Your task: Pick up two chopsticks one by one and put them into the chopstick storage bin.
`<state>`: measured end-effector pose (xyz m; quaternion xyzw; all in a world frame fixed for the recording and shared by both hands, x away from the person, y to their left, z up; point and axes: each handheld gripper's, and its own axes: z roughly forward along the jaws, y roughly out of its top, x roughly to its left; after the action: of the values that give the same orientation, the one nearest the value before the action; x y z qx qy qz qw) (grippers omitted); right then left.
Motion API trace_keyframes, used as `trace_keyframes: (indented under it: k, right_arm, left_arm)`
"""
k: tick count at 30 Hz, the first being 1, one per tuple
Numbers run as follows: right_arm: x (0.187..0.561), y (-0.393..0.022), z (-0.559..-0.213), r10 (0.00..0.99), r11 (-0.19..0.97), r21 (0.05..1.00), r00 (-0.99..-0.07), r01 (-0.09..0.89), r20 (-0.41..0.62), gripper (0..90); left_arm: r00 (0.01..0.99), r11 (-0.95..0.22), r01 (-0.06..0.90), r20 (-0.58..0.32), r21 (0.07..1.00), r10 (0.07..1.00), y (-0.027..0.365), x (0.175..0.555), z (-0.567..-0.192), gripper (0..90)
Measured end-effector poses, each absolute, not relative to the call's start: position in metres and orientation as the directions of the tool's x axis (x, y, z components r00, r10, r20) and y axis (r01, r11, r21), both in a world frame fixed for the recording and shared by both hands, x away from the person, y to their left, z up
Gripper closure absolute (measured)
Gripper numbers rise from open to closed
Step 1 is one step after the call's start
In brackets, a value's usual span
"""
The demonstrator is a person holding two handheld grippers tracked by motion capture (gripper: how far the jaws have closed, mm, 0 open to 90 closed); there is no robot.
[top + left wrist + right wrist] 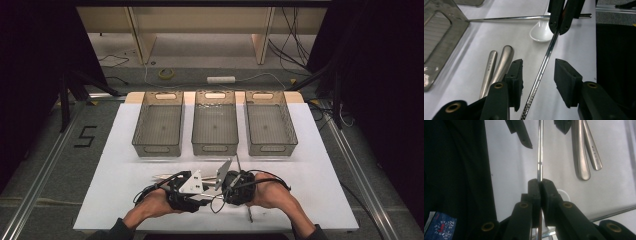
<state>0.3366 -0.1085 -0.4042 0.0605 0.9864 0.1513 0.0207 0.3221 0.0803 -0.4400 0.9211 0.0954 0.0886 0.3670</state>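
**Metal rod held between two grippers, front of white surface**

Left gripper [537,77]: fingers [515,80] partly apart, one on each side of the rod, neither pad visibly pressing on it in the left gripper view. Held at the front of the surface, left of centre in the high view.

Metal rod [544,62]: thin, shiny, patterned near one end. It passes through the gap of the left gripper and is clamped farther along by the right gripper, raised off the surface [125,165].

Right gripper [540,187]: fingers closed tight on the rod.

Other items: two metal handles [499,67] lying side by side, just beside the left fingers; a white spoon [541,33] behind the right gripper; a second rod [509,18] lying flat; three grey bins [215,127] in a row at the back.
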Motion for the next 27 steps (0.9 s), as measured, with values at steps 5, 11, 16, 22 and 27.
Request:
trace_keyframes:
  k: [5, 11, 16, 22, 27]
  right_arm:
    - [0.3366, -0.1075, -0.4054, 0.11, 0.951, 0.294, -0.994, 0.098, -0.025, 86.6]
    - [0.3355, -0.106, -0.4057, 0.102, 0.953, 0.288, -0.995, 0.093, -0.016, 86.6]
    - [0.3355, -0.1054, -0.4061, 0.08, 0.954, 0.291, -0.997, 0.071, -0.018, 86.6]
    - [0.3335, -0.1046, -0.4054, 0.055, 0.959, 0.28, -0.998, 0.05, -0.01, 86.5]
    - [0.3339, -0.1048, -0.4058, 0.036, 0.957, 0.288, -0.999, 0.03, -0.018, 85.3]
  left_arm:
    - [0.97, -0.718, 0.103, 0.091, 0.688, 0.226, 0.0794, 0.3212, -0.4411, 63.4]
    - [0.974, -0.723, 0.097, 0.085, 0.684, 0.21, 0.0787, 0.32, -0.442, 67.7]
    - [0.978, -0.726, 0.086, 0.082, 0.682, 0.192, 0.0792, 0.3193, -0.4415, 72.7]
    - [0.984, -0.735, 0.07, 0.076, 0.674, 0.164, 0.0791, 0.3185, -0.4418, 78.7]
    - [0.99, -0.741, 0.044, 0.071, 0.67, 0.123, 0.0795, 0.3172, -0.4427, 82.4]
